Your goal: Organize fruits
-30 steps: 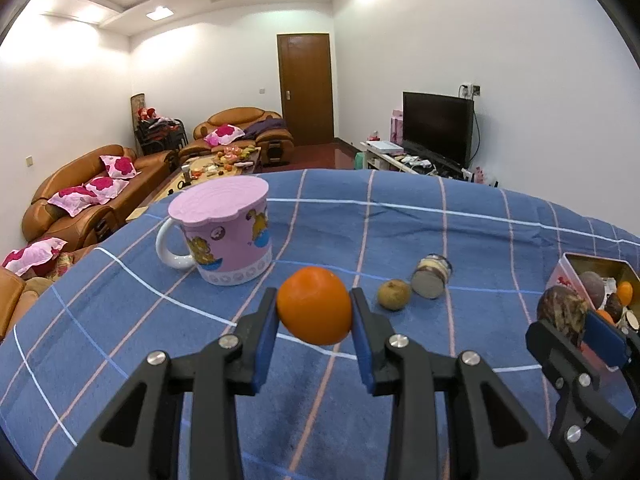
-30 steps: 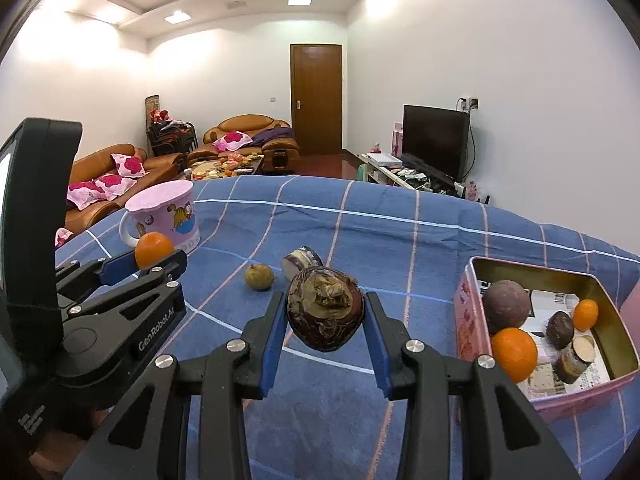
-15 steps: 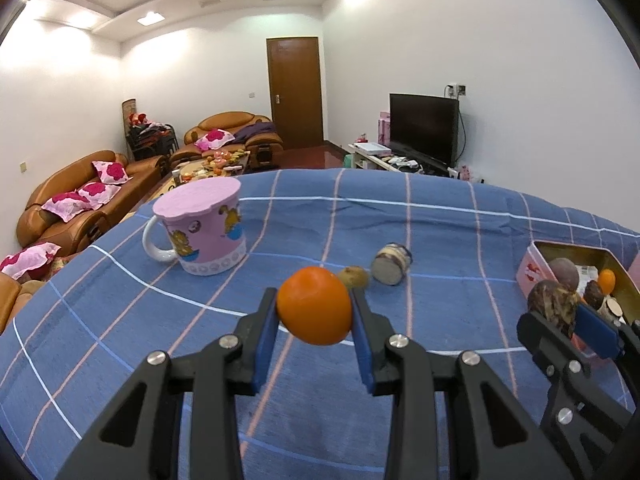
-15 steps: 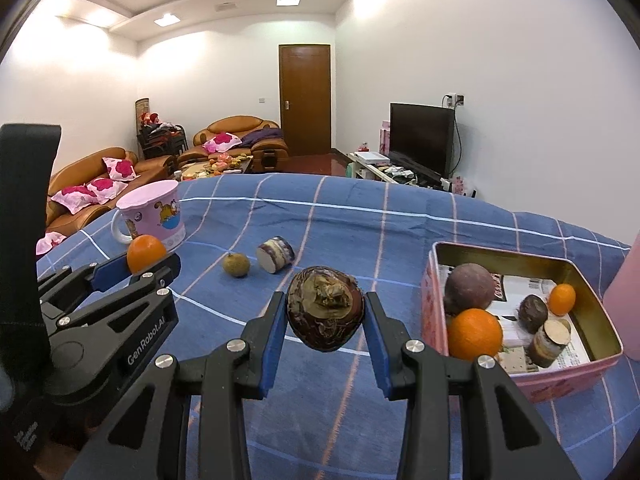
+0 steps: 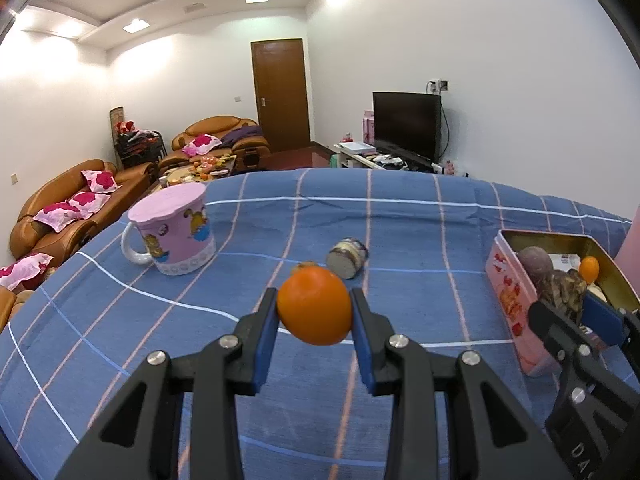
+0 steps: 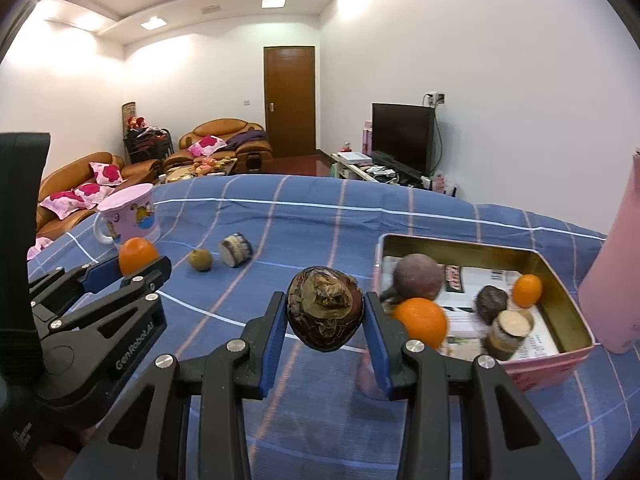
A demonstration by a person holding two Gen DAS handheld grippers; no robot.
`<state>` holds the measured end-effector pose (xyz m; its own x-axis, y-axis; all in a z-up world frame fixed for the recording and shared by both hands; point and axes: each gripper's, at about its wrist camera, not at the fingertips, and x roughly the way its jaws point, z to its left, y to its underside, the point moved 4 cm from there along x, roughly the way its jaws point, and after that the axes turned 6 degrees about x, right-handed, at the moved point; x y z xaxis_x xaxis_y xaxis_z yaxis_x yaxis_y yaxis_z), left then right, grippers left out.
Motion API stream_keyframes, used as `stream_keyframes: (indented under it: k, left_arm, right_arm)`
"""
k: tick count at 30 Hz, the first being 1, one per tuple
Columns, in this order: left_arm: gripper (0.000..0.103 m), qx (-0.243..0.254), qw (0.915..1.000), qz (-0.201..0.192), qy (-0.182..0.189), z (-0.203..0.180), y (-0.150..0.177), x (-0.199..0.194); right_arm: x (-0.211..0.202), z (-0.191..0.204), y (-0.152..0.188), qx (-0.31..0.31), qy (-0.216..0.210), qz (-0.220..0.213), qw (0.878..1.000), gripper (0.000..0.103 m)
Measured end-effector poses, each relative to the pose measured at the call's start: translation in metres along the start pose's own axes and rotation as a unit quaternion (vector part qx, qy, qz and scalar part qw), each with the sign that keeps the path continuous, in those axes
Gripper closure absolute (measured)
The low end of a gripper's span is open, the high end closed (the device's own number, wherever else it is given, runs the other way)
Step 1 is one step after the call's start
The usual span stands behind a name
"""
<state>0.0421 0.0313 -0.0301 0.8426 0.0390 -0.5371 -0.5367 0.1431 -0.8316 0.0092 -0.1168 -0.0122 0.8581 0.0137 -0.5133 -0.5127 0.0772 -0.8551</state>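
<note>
Both tools have slid sideways toward the tin [image 6: 568, 280], which now sits nearer in each view. Left tool [image 5: 314, 316] clamps an orange [image 5: 314, 306]; right tool [image 6: 325, 312] clamps a brown fruit [image 6: 325, 308] just left of the tin's near corner. Ahead of the left tool on the blue-cloth counter [image 5: 400, 232] lie a jar [image 5: 347, 258] and a mug [image 5: 176, 236].
</note>
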Motion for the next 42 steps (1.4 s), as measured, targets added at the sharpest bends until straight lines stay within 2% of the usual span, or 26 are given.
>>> stream_keyframes:
  k: [23,42]
  left_arm:
    - [0.066,0.031,0.9986,0.003,0.042,-0.075,-0.006,-0.005]
    - [0.066,0.063,0.9944,-0.010,0.084,-0.146,-0.019,-0.008]
  right_arm:
    - [-0.014,-0.070,-0.002,0.009,0.043,-0.011,0.999,0.063]
    - [-0.016,-0.140,-0.011,0.029,0.098,-0.021,0.995,0.063]
